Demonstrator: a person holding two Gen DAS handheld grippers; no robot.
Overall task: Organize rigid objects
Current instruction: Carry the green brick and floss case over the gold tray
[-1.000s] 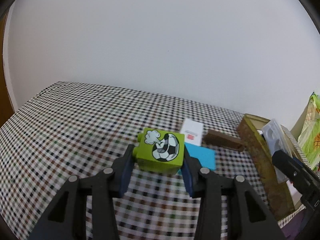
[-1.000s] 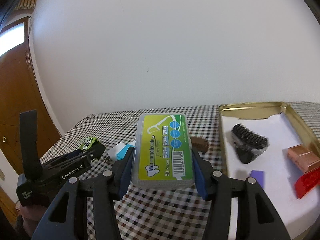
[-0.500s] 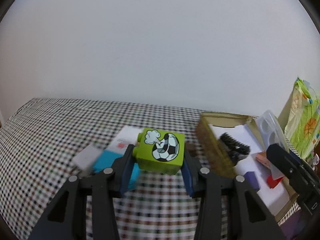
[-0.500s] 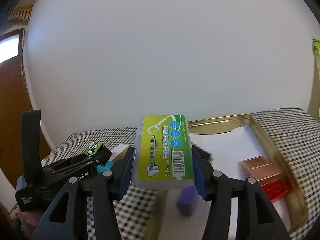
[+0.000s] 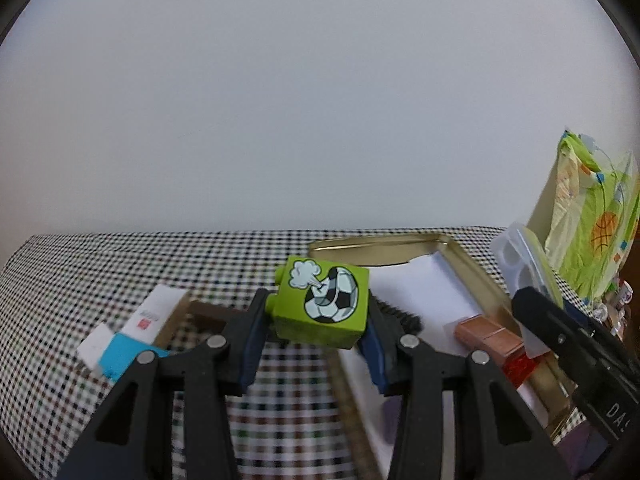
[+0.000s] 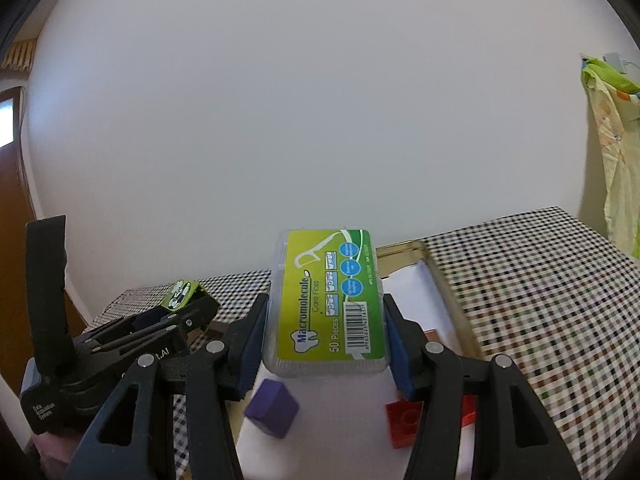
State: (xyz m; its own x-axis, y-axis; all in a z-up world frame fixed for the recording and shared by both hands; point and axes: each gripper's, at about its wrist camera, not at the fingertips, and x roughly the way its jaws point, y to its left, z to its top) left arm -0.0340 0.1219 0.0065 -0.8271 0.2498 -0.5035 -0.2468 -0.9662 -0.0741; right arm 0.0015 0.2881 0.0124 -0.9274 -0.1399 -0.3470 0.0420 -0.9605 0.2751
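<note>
My left gripper (image 5: 318, 330) is shut on a green block with a football picture (image 5: 324, 306) and holds it above the checked tablecloth, at the left rim of the gold tray (image 5: 464, 264). My right gripper (image 6: 326, 346) is shut on a clear floss-pick box with a green label (image 6: 328, 304) and holds it over the same tray (image 6: 452, 304). The left gripper with its green block (image 6: 180, 298) shows at the left of the right wrist view. The right gripper's body (image 5: 576, 344) shows at the right of the left wrist view.
The white-lined tray holds a purple cube (image 6: 272, 408), a red brick (image 6: 404, 424), a copper-coloured block (image 5: 488, 332) and a black brush (image 5: 404, 320). On the cloth to the left lie a white card (image 5: 154, 312), a blue piece (image 5: 122, 354) and a brown bar (image 5: 208, 312). A patterned bag (image 5: 592, 236) stands at the right.
Both grippers have swung right, from over the loose items on the cloth to over the tray. Each still holds its object.
</note>
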